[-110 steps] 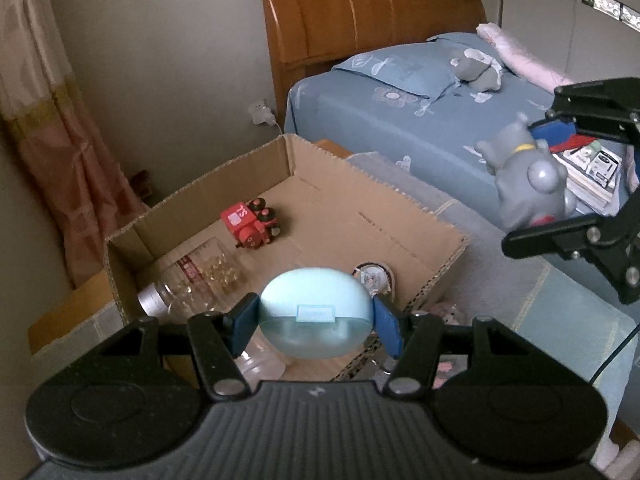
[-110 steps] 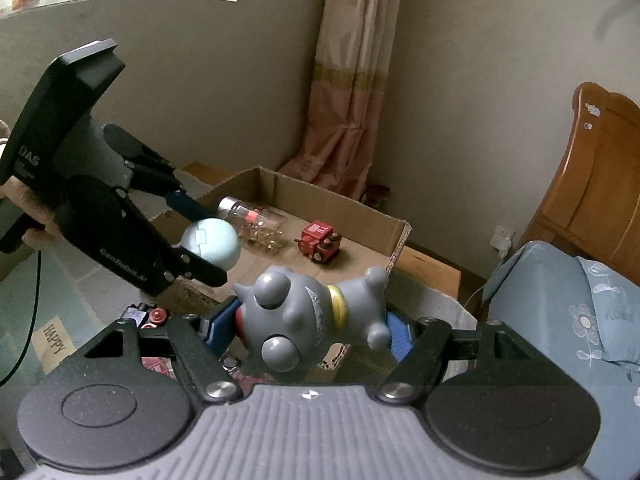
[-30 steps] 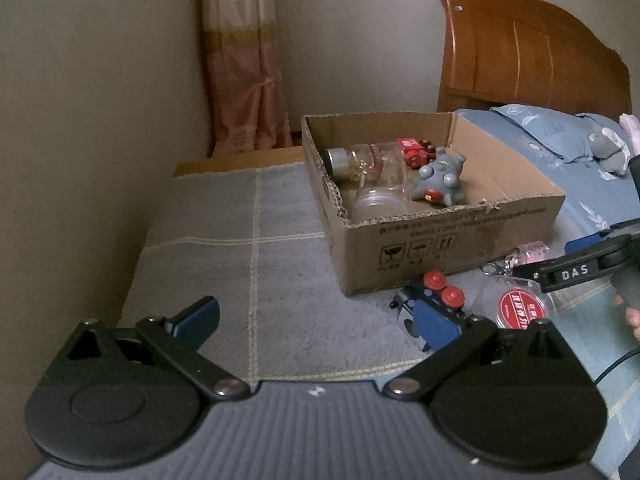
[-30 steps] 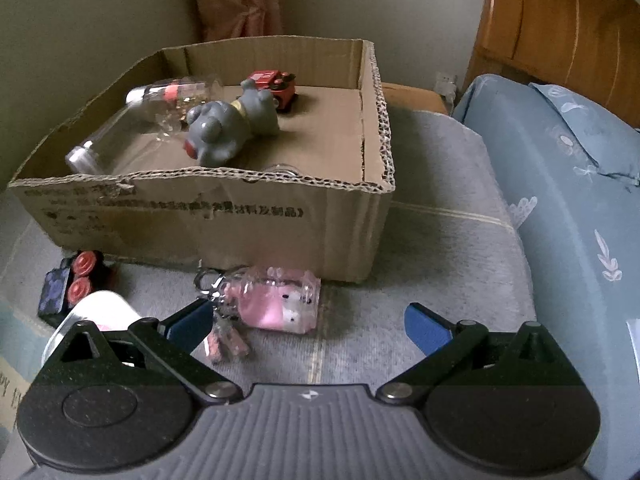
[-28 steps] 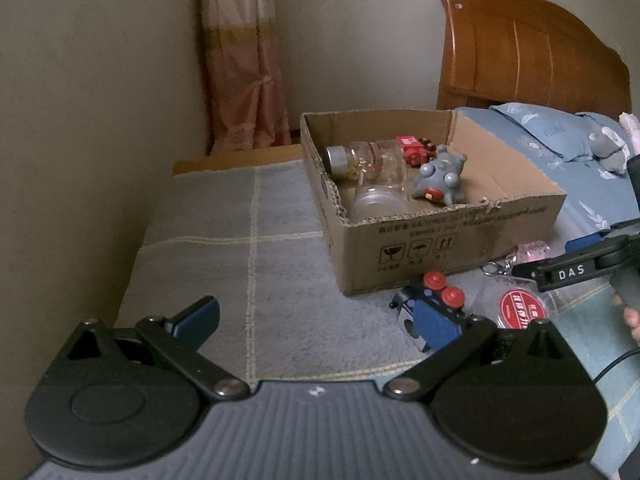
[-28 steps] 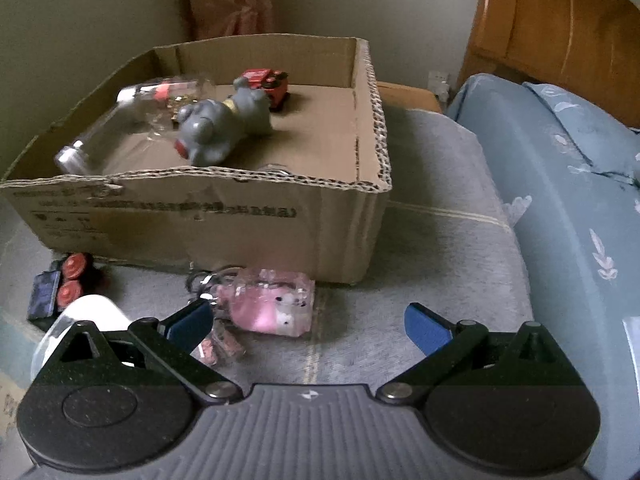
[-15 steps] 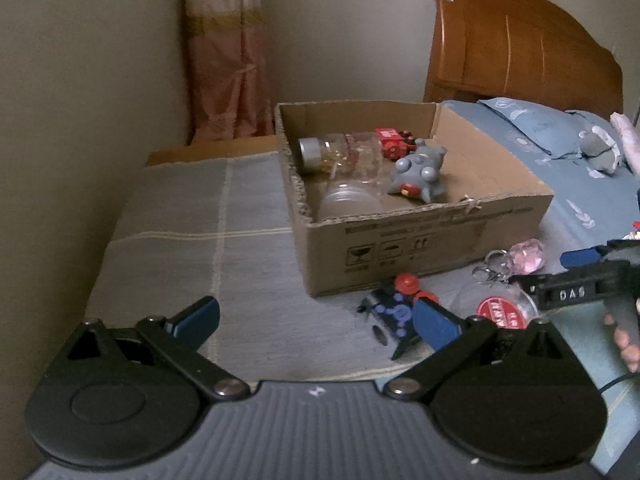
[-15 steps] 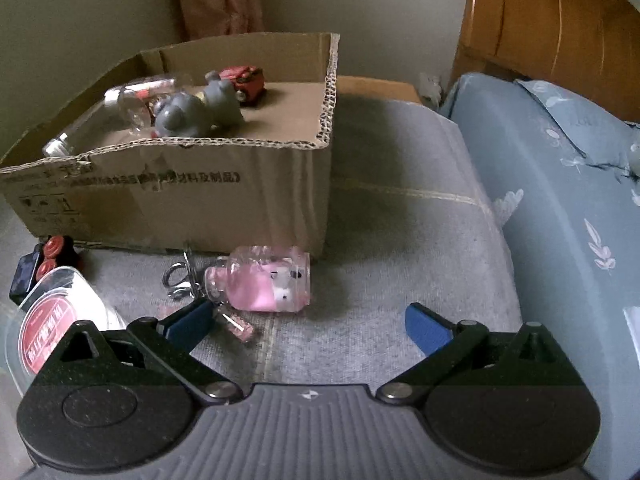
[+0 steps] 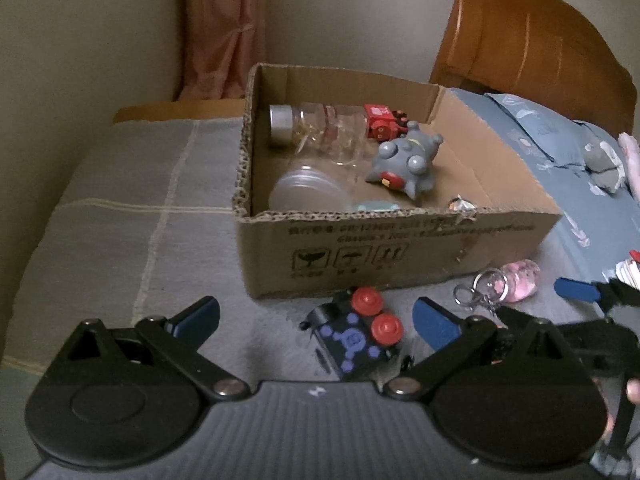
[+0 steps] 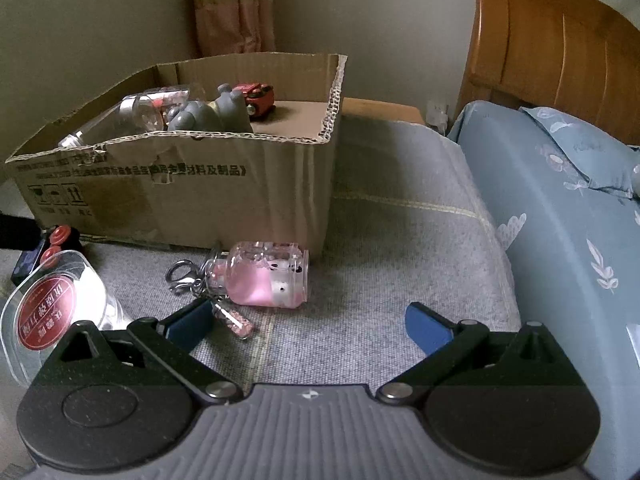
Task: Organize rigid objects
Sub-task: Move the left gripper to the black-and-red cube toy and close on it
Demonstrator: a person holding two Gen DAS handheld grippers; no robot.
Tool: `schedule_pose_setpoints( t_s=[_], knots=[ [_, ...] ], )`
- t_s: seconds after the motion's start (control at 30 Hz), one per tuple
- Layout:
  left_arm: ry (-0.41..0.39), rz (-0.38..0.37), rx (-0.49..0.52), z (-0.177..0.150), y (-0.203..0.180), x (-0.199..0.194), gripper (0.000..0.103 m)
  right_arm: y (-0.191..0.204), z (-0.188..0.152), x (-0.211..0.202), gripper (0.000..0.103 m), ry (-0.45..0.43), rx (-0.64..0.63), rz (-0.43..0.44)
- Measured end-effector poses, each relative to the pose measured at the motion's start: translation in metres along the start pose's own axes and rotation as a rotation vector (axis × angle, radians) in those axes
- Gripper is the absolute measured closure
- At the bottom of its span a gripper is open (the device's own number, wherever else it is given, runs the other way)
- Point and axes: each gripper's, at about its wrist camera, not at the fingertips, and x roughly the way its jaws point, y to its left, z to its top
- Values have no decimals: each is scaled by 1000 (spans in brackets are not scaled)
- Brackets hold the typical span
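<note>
A cardboard box (image 9: 400, 240) (image 10: 200, 184) on the grey mat holds a clear bottle (image 9: 316, 126), a red toy (image 9: 382, 124), a grey figurine (image 9: 408, 166) (image 10: 208, 116), a clear lid (image 9: 306, 192) and a pale blue case (image 9: 374, 206). In front of the box lie a black cube toy with red knobs (image 9: 356, 340) (image 10: 44, 250), a pink keychain bottle (image 10: 266, 278) (image 9: 518, 280) and a clear round container with a red label (image 10: 52, 312). My left gripper (image 9: 316, 316) is open, the cube toy just ahead between its fingers. My right gripper (image 10: 308, 322) is open just short of the pink bottle.
A bed with blue bedding (image 10: 580, 208) and a wooden headboard (image 10: 560, 52) runs along the right. A pink curtain (image 9: 224, 32) hangs behind the box. The grey mat (image 9: 132, 208) stretches bare to the left of the box. A hand (image 9: 634, 392) holds the right gripper.
Both grippers released the pale blue case and the grey figurine into the box, then drew back and dropped low. The left one has closed in on the cube toy, the right on the pink bottle.
</note>
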Motion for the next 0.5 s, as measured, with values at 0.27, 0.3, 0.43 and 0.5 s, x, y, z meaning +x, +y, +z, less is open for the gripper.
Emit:
schedule_pose_setpoints(
  t_s=[0.27, 0.3, 0.43, 0.5],
  knots=[
    [57, 44, -28, 0, -2, 29, 1, 0, -2, -1, 0, -10, -2, 2],
    [62, 49, -22, -1, -1, 29, 1, 0, -2, -1, 0, -10, -3, 3],
    [62, 97, 33, -7, 9, 22, 1, -1, -3, -2, 0, -11, -5, 7],
    [59, 125, 63, -10, 16, 18, 1, -1, -2, -2, 0, -10, -6, 7]
  ],
)
